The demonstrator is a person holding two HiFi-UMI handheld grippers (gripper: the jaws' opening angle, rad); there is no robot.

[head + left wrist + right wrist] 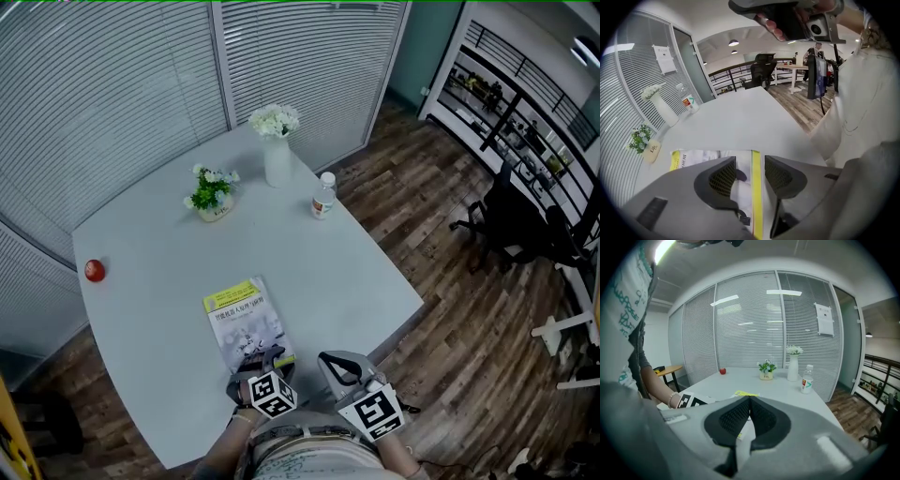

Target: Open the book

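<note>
Desk [309,272]: pale, standing by slatted blinds [112,94].
Book [246,323]: is lying closed near desk's front edge; cover print unreadable.
Left claw [750,176]: is hanging open over book's yellow strip.
Right claw [749,416]: is sitting closed, empty.
Flower pot [650,149]: showing "Life".

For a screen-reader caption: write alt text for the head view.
A closed book with a yellow-banded cover lies on a pale table, the left gripper over its near end and the right gripper beside it. Farther back stand a white vase of flowers, a potted plant and a water bottle; a round red object sits near the left edge.
</note>
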